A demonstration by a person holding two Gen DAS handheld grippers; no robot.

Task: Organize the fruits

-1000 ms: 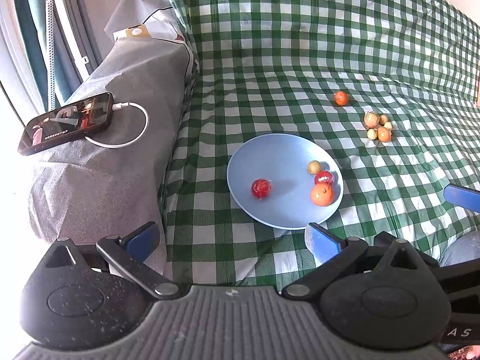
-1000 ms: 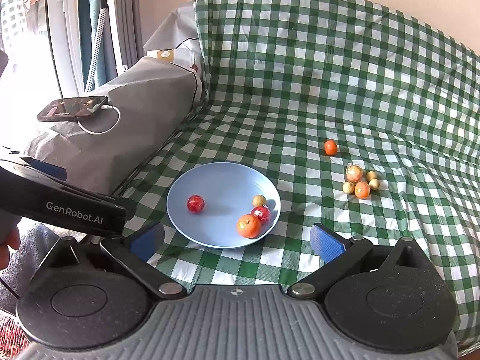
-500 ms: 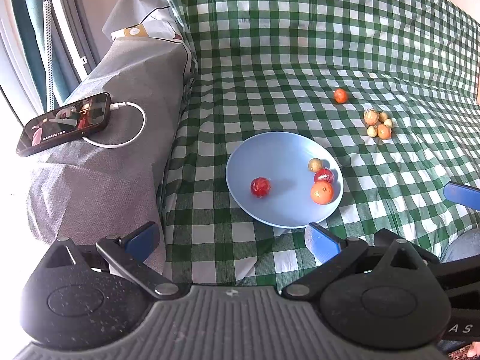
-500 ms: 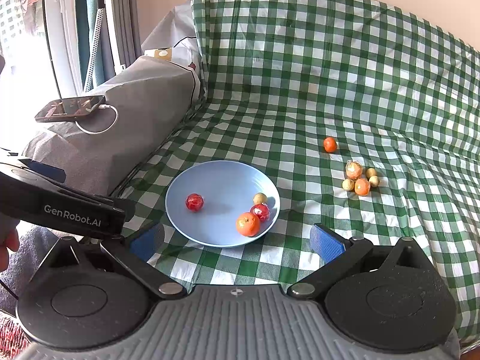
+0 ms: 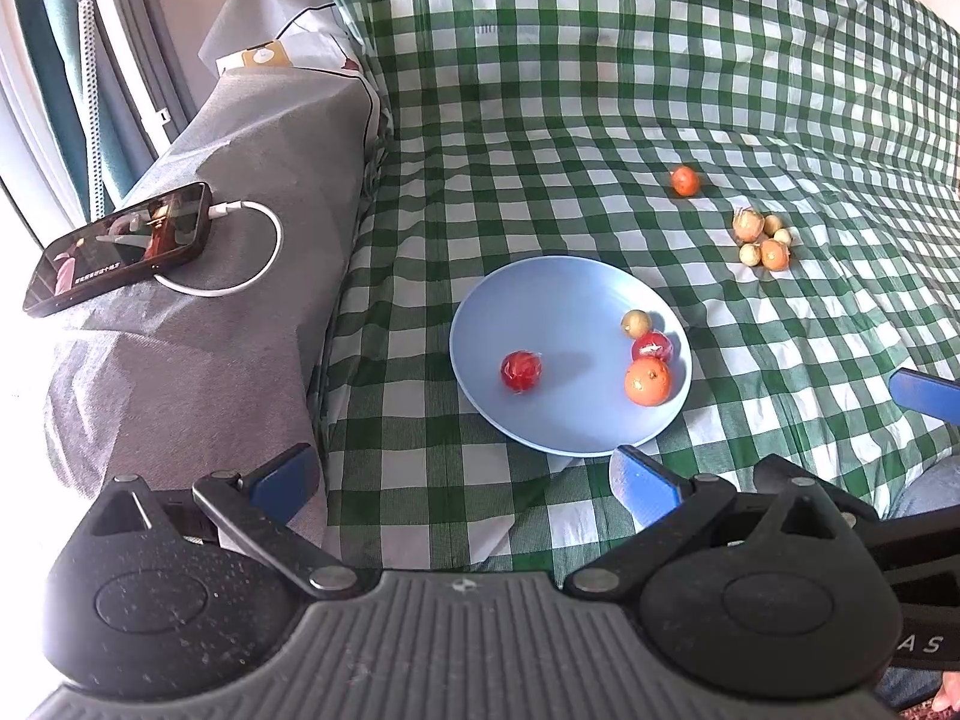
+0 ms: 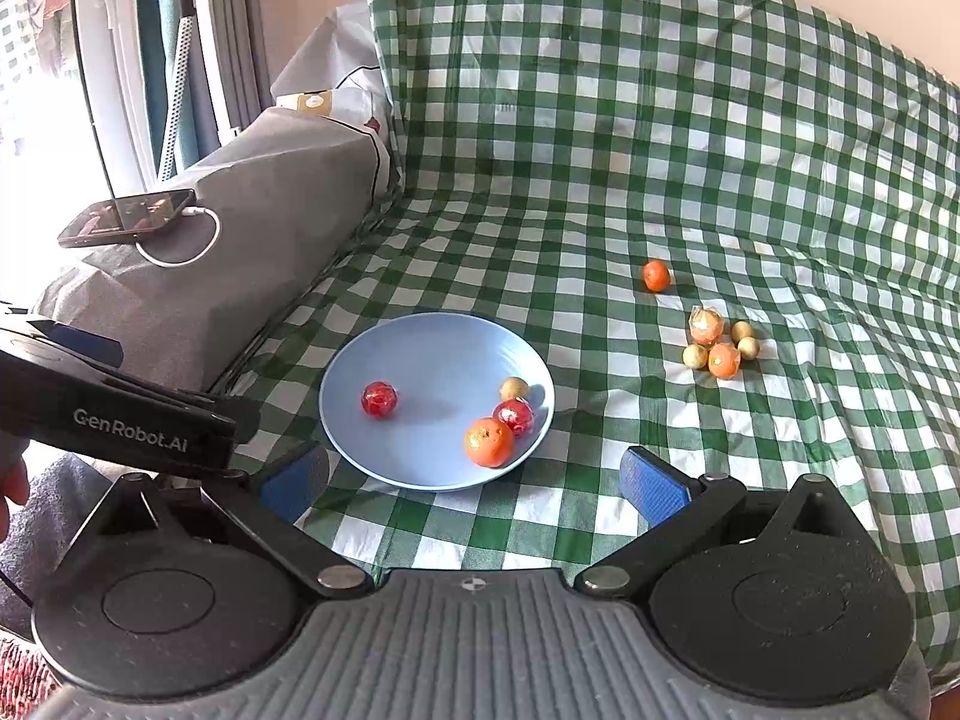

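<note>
A light blue plate [image 5: 558, 306] [image 6: 444, 342] lies on the green checked cloth. It holds a red fruit [image 5: 521, 370] [image 6: 379, 399] on the left, plus an orange [image 5: 647, 381] [image 6: 489, 441], a second red fruit [image 5: 651, 347] [image 6: 514, 416] and a small yellowish fruit [image 5: 635, 321] [image 6: 514, 387] at its right side. Beyond the plate lie a lone small orange fruit [image 5: 684, 180] [image 6: 656, 275] and a cluster of several small fruits [image 5: 761, 238] [image 6: 717, 343]. My left gripper [image 5: 462, 477] and right gripper [image 6: 474, 480] both stand open and empty, near the plate's front edge.
A phone [image 5: 117, 249] [image 6: 127, 218] on a white charging cable rests on the grey covered armrest [image 5: 198, 324] at the left. The checked cloth rises up the sofa back [image 6: 660, 90] behind. My left gripper's body [image 6: 114, 420] crosses the right wrist view at left.
Both views have shifted only slightly; the fruits and plate have stayed put and both grippers remain open.
</note>
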